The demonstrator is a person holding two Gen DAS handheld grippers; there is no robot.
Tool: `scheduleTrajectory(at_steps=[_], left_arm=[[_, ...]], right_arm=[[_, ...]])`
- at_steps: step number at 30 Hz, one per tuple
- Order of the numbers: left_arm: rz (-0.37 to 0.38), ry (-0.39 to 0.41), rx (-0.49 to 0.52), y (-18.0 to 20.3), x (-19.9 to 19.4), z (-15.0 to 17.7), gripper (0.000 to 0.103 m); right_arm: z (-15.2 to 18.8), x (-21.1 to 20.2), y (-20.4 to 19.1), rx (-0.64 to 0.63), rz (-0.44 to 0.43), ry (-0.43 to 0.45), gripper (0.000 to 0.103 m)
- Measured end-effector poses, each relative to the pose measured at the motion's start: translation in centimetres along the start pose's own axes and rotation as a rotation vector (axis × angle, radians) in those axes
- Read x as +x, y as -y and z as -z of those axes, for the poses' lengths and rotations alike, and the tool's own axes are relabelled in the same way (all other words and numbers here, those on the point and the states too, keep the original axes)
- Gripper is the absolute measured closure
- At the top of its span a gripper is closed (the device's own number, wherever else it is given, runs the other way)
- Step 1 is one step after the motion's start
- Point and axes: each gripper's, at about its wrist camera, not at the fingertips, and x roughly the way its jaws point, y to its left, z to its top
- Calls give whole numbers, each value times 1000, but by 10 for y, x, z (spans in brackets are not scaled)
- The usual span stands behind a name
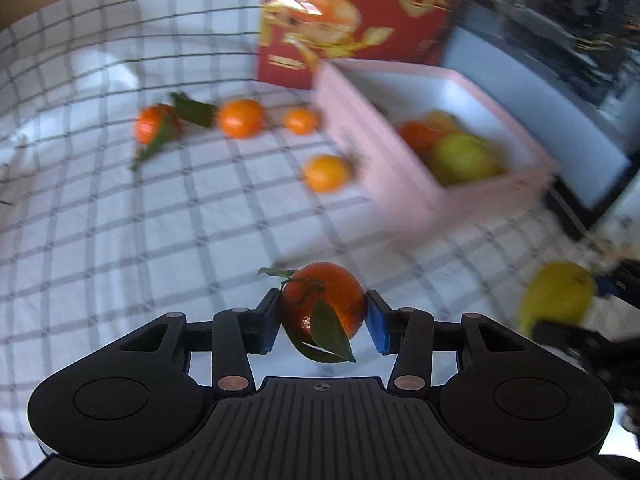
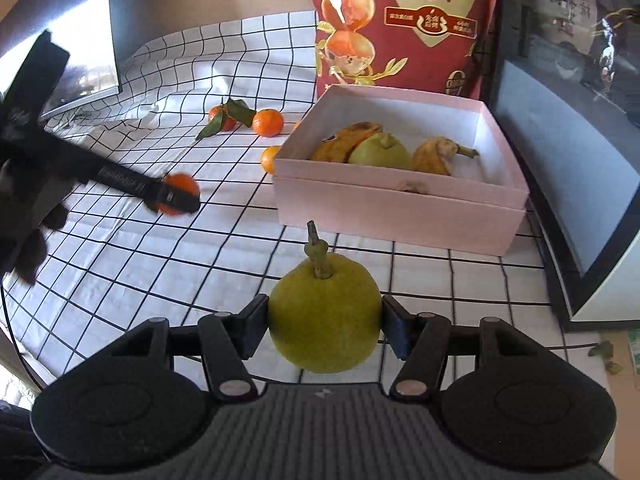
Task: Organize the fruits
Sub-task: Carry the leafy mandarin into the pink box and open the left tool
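Two fruits were gripped above the desk (image 2: 224,264).
My left gripper (image 1: 322,320) clenched a leafy mandarin (image 1: 326,306); my right gripper (image 2: 325,326) clenched a pear (image 2: 324,312) near the pink box (image 2: 400,212).

Leafy tangerine (image 1: 324,306) gripped, green pear (image 2: 325,312) gripped upright, pink box (image 2: 400,204) holding fruit

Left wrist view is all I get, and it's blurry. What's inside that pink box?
Observer: A spotted banana, a green pear and a second banana lie in the box.
Operator: And the yellow blur at my right edge?
Observer: That is a second pear, clamped between the jaws of the right gripper.
Operator: Which way up?
Observer: Its stem points up, toward the box.
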Motion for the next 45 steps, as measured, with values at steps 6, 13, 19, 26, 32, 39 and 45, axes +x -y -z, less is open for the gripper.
scheduleTrajectory(at_steps=[6,13,19,26,32,39,45], left_arm=[[176,-42,90,62,-7,13,53],[281,76,192,107,-33,-42,53],[298,140,219,127,-5,-124,53],[351,9,138,136,86,-176,54],[352,-19,128,130,110,-172,54],[372,132,37,81,52,-151,54],[199,168,12,32,4,-78,54]], right_arm=[[-4,-27,17,34,7,50,43],[-14,-82,40,82,76,198,43],[-7,-100,57,148,146,254,43],[13,-97,71,257,194,232,43],[19,-96,78,298,239,206,43],[7,-94,68,248,205,193,43],[-56,-74,54,203,40,228,43]])
